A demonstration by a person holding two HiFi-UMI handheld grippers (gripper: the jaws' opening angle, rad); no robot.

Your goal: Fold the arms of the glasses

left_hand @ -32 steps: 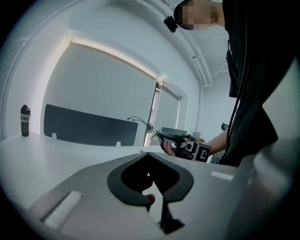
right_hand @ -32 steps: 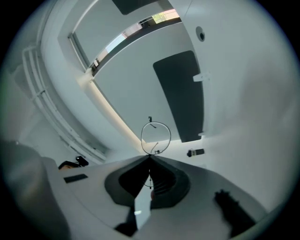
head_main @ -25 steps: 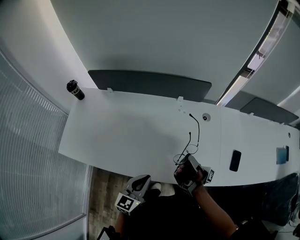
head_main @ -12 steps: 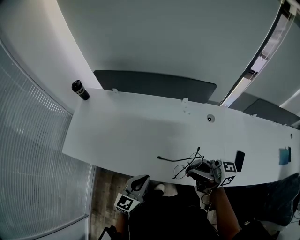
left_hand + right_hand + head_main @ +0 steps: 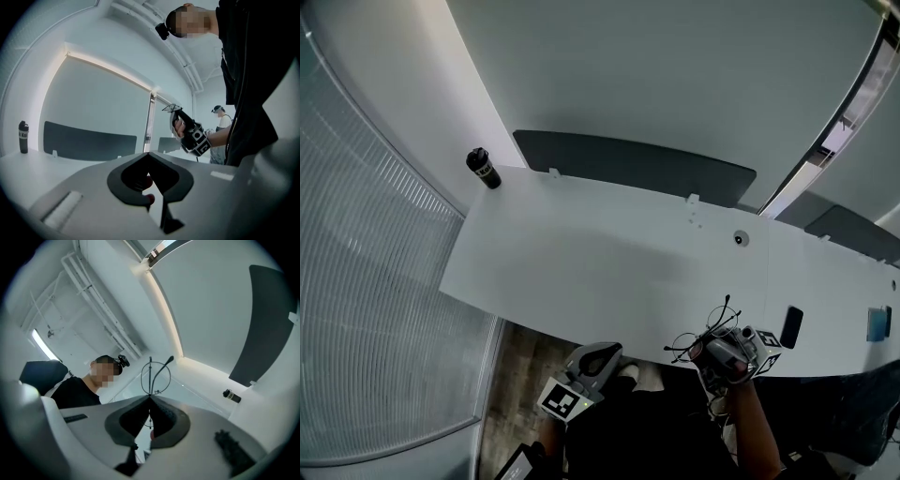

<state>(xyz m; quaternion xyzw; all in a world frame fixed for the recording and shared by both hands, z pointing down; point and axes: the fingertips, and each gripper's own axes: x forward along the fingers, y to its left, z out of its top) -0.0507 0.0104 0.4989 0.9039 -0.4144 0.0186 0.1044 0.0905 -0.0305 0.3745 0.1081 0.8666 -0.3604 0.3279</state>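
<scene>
The glasses [image 5: 685, 343] are thin black wire frames, held up off the white table [image 5: 581, 262] near its front edge. My right gripper [image 5: 720, 354] is shut on them. In the right gripper view a round lens rim [image 5: 155, 376] and one arm stand up just past the shut jaws of the right gripper [image 5: 150, 397]. My left gripper [image 5: 584, 373] hangs below the table's front edge, shut and with nothing in it. In the left gripper view the left gripper [image 5: 149, 153] points level, and beyond it the right gripper [image 5: 191, 135] holds the glasses [image 5: 171, 108].
A black bottle [image 5: 483, 169] stands at the table's far left corner, and the bottle [image 5: 232, 395] also shows in the right gripper view. A dark phone [image 5: 790, 326] lies to the right of my right gripper. A dark panel [image 5: 633, 164] runs behind the table.
My right gripper has lifted the glasses off the table and turned them; their arms swung from pointing away to pointing up and left. My left gripper rose slightly.
</scene>
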